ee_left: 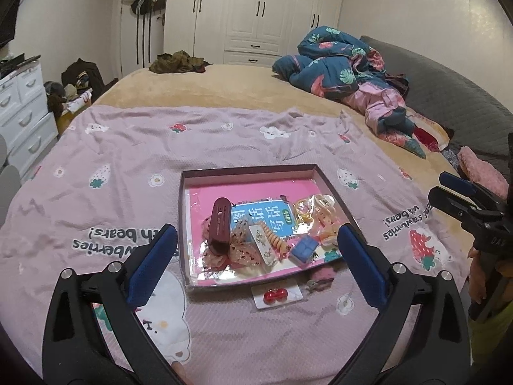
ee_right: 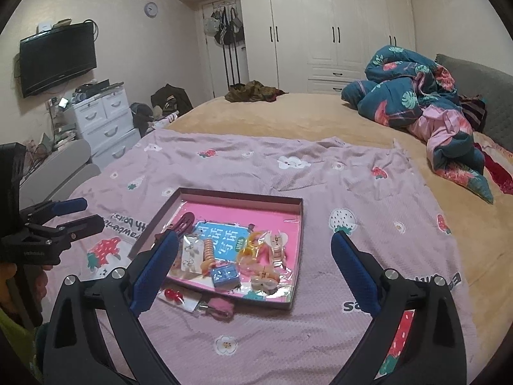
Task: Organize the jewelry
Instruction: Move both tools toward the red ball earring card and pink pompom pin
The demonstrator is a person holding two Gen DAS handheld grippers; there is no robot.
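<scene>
A shallow dark-rimmed tray (ee_left: pixel 250 169) with a pink liner lies on the lilac strawberry-print sheet. Inside it are a dark red hair clip (ee_left: pixel 219 229), a dotted mesh bow (ee_left: pixel 242 252), an orange spiral hair tie (ee_left: pixel 276 240), a small blue box (ee_left: pixel 303 248) and pale claw clips (ee_left: pixel 320 211). Just outside the near rim lie a card with red beads (ee_left: pixel 275 295) and a pink fuzzy clip (ee_left: pixel 320 276). My left gripper (ee_left: pixel 256 234) hovers open above the tray's near side, holding nothing. My right gripper (ee_right: pixel 255 237) also stands open and empty over the tray (ee_right: pixel 243 195).
The sheet (ee_left: pixel 128 160) covers a tan bed. A crumpled blue and pink quilt (ee_left: pixel 346 70) lies at the back right by a grey headboard (ee_left: pixel 449 96). White drawers (ee_right: pixel 102 118) and a wall television (ee_right: pixel 57 61) stand left; a white wardrobe (ee_right: pixel 320 32) lines the far wall.
</scene>
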